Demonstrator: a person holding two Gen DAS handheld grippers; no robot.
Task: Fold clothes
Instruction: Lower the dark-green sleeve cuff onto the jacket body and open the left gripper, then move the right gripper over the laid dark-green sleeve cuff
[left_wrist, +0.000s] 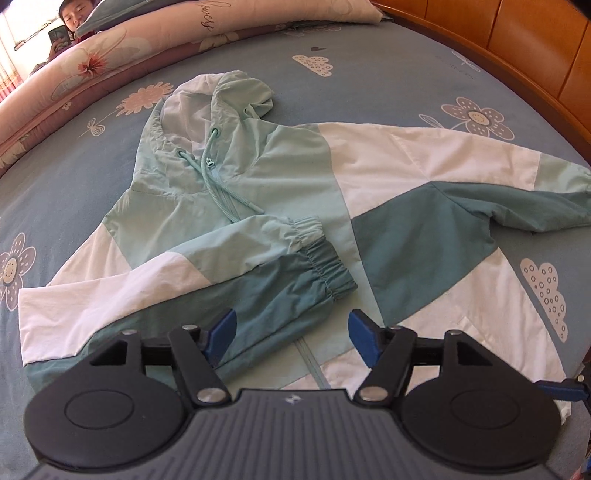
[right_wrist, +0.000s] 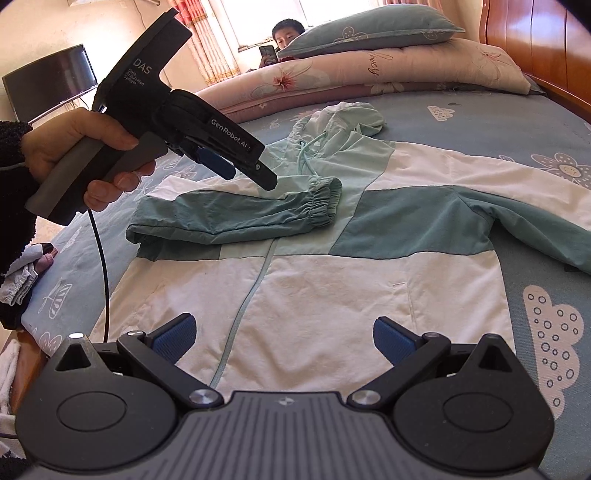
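Observation:
A hooded jacket (left_wrist: 369, 177) (right_wrist: 351, 280) in mint, teal and white lies face up on the bed, zipper closed. Its left sleeve (left_wrist: 236, 266) (right_wrist: 236, 214) is folded across the chest, elastic cuff (left_wrist: 325, 258) near the zipper. The other sleeve (left_wrist: 517, 192) (right_wrist: 535, 225) stretches out to the right. My left gripper (left_wrist: 291, 325) hovers open just above the folded sleeve, nothing between its blue pads; it also shows in the right wrist view (right_wrist: 251, 170), held by a hand (right_wrist: 74, 151). My right gripper (right_wrist: 284, 336) is open over the white lower hem.
The blue flower-print sheet (left_wrist: 388, 74) covers the bed. A rolled quilt (right_wrist: 369, 74) and pillow (right_wrist: 369, 29) lie at the far end, with a person holding a phone behind them. A wooden bed frame (left_wrist: 535, 44) runs along the right. A dark screen (right_wrist: 48, 85) stands far left.

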